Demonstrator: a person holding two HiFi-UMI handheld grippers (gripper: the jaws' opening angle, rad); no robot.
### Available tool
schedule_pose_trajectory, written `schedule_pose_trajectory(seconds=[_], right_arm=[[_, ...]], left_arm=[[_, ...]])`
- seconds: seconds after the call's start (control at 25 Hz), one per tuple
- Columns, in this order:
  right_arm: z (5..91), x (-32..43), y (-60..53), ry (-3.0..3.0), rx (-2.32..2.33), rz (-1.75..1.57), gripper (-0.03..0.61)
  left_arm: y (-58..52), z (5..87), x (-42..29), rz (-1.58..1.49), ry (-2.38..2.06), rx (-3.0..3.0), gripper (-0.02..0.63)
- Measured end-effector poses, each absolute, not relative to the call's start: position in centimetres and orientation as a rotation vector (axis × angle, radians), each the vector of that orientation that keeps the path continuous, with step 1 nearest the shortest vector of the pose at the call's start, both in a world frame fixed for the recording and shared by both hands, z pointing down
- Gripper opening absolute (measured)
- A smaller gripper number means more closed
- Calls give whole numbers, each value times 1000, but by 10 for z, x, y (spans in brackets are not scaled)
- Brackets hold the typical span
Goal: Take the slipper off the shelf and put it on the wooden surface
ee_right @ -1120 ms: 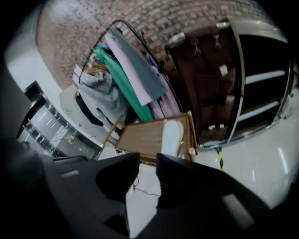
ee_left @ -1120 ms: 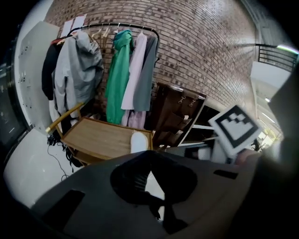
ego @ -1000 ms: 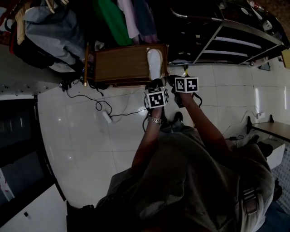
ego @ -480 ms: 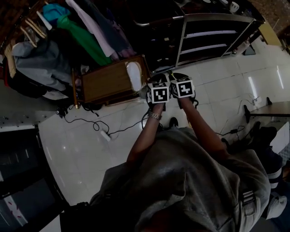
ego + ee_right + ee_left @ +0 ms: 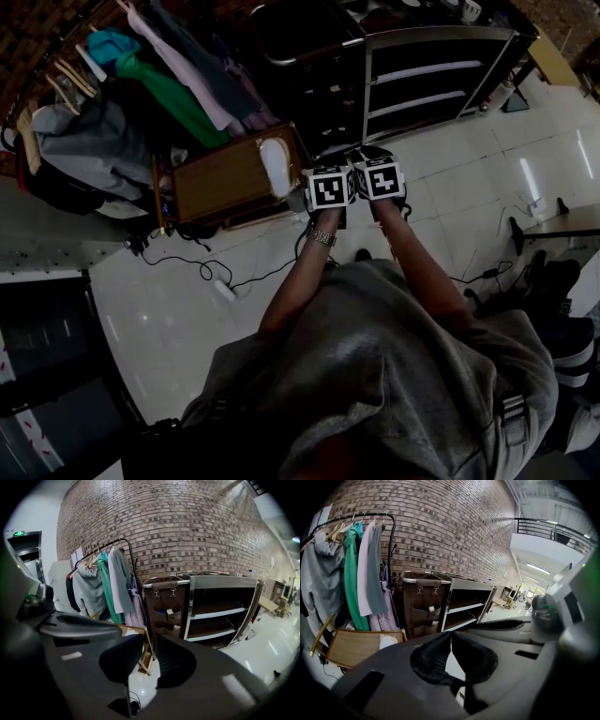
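Note:
A white slipper (image 5: 276,166) lies on the right end of the low wooden surface (image 5: 220,183), apart from both grippers. In the left gripper view the slipper (image 5: 387,641) sits on the wood (image 5: 351,646) to the left of the jaws. My left gripper (image 5: 328,161) is shut, its tips touching, with nothing in it (image 5: 451,637). My right gripper (image 5: 378,155) hangs right beside it, shut and empty (image 5: 149,641). Both are held over the floor just right of the wooden surface, pointing toward the shelf.
A dark metal shelf unit (image 5: 431,80) stands against the brick wall, with a brown hanging organizer (image 5: 424,604) at its left. A clothes rack (image 5: 141,84) with garments hangs over the wooden surface. A cable and power strip (image 5: 223,291) lie on the white tiled floor.
Both grippers have drawn back from the slipper and come side by side. The slipper stays on the wood. The head view has swung, showing more of the shelf.

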State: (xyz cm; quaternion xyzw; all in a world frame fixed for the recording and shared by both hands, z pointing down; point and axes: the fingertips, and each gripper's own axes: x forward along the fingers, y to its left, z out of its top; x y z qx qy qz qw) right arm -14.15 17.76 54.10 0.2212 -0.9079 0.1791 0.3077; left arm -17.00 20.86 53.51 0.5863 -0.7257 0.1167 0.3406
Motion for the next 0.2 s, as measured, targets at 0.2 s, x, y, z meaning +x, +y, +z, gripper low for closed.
schedule_pose_trajectory(seconds=[0.2], right_arm=[[536, -134, 176, -2416, 588, 442, 69]], left_arm=[[204, 529, -164, 312, -1897, 1544, 8]])
